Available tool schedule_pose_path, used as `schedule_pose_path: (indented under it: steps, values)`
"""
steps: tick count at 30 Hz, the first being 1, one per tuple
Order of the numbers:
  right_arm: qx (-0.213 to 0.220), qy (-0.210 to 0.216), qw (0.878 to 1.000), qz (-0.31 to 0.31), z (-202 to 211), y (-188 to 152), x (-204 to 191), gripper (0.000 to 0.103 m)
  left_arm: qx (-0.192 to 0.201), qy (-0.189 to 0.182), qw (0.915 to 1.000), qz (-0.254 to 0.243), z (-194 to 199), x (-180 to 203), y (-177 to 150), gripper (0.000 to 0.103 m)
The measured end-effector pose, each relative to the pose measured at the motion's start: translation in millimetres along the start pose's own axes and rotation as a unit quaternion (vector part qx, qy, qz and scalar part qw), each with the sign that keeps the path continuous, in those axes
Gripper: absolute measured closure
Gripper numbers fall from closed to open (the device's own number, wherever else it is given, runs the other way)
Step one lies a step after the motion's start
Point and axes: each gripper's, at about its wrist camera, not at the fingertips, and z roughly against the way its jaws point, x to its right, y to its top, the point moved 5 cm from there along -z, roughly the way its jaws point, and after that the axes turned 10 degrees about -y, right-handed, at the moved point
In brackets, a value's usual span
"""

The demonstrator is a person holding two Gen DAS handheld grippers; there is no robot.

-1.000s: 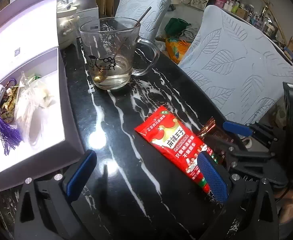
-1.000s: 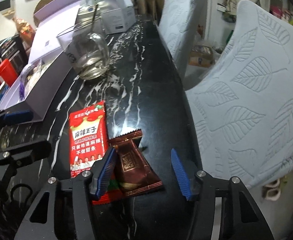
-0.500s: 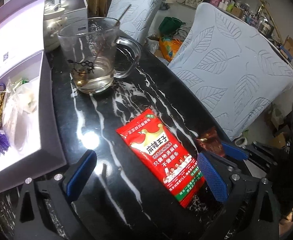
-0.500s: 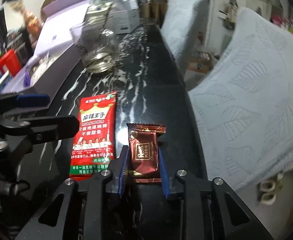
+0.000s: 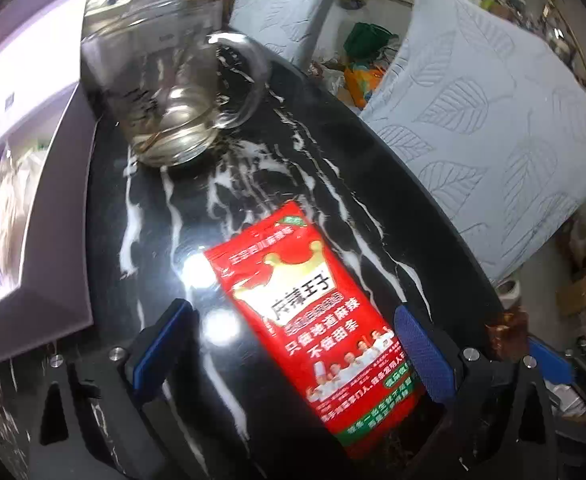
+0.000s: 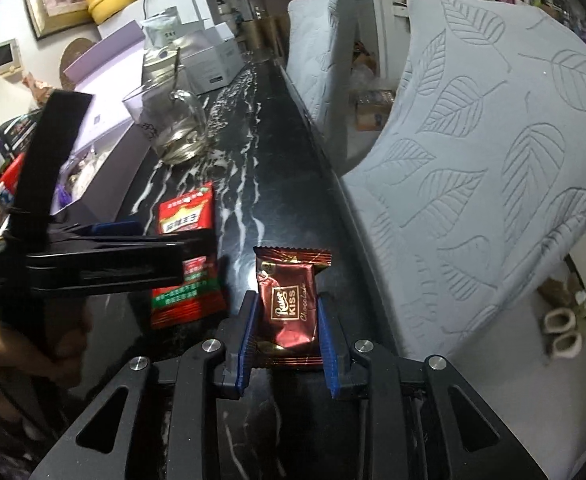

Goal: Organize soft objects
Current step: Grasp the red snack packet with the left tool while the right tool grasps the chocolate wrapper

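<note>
Right gripper [image 6: 285,332]: clamped on dark-red foil chocolate packet [image 6: 289,304], its jaws just closed. Left gripper [image 5: 293,354]: spread wide, straddling flat red snack pouch [image 5: 313,320] on black marble table [image 5: 253,184].

A: Right claw [image 6: 287,326]?
B: Pinched on the chocolate packet [image 6: 289,304], blue pads against both its sides.
A: Left claw [image 5: 293,354]?
B: Spread wide, tilted down, straddling the red snack packet [image 5: 317,320] beside that chocolate.

The brown chocolate wrapper [image 6: 289,308] between the right gripper's fingers [image 6: 248,332] reads "KISS Chocolate"; the red snack packet [image 5: 325,320] between the left fingers [image 5: 423,354] reads "麻辣王子".
</note>
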Motion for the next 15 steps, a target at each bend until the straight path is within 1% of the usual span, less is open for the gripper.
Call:
schedule_pose_path:
  steps: [2, 3, 4, 5, 6, 7, 11, 15]
  values:
    - [0.004, 0.0, 1.0, 0.004, 4, -1, -2, 0.075, 0.004, 0.009, 0.9997, -0.022, -3, 5, -1, 0.003]
    - [0.007, 0.003, 1.0, 0.004, 6, -1, -3, 0.075, 0.011, 0.007, 0.9993, -0.035, -2, 9, -2, 0.007]
    - [0.011, 0.006, 1.0, 0.003, 8, -1, -3, 0.075, 0.019, 0.003, 0.9989, -0.044, 0, 12, -3, 0.016]
    - [0.013, 0.007, 1.0, 0.003, 11, -3, -2, 0.075, 0.024, -0.004, 0.9984, -0.051, 1, 14, -5, 0.027]
    - [0.015, 0.008, 1.0, 0.002, 13, -3, -2, 0.075, 0.025, -0.007, 0.9979, -0.059, 2, 17, -6, 0.032]
    - [0.017, 0.008, 1.0, 0.0, 14, -4, -2, 0.075, 0.024, -0.012, 0.9975, -0.066, 3, 19, -7, 0.039]
    - [0.019, 0.006, 1.0, -0.003, 17, -8, 0, 0.075, 0.02, -0.024, 0.996, -0.083, 6, 26, -13, 0.046]
    - [0.022, 0.0, 1.0, -0.006, 23, -12, 1, 0.075, 0.011, -0.037, 0.9942, -0.1, 11, 35, -27, 0.046]
